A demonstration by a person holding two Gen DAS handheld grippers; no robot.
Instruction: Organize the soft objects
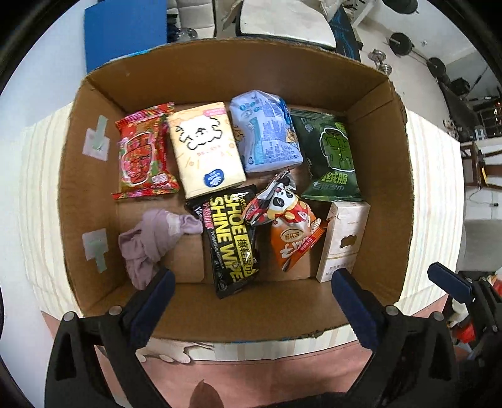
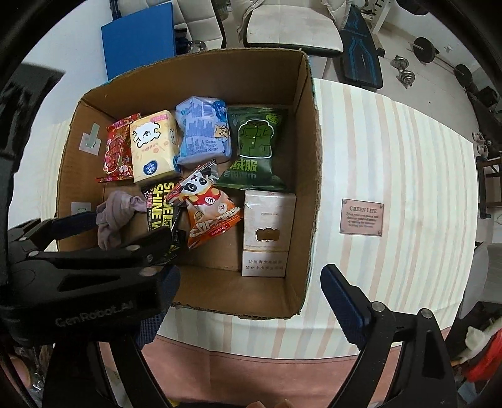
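Note:
A cardboard box (image 1: 219,72) on the striped table holds several soft packs: a red snack pack (image 1: 142,150), a cream tissue pack (image 1: 205,147), a blue pack (image 1: 266,131), a green wipes pack (image 1: 332,157), a black shoe-wipe pack (image 1: 230,238), an orange panda snack bag (image 1: 288,226), a white carton (image 1: 343,241) and a crumpled purple cloth (image 1: 150,241). My left gripper (image 1: 252,293) is open and empty above the box's near wall. My right gripper (image 2: 251,293) is open and empty over the box's near right corner (image 2: 295,301). The left gripper (image 2: 124,230) also shows in the right wrist view.
The striped tablecloth (image 2: 408,157) carries a "Green Life" label (image 2: 361,217) to the right of the box. A blue panel (image 2: 138,40), a chair (image 2: 291,28) and dumbbells (image 2: 404,70) stand on the floor beyond the table.

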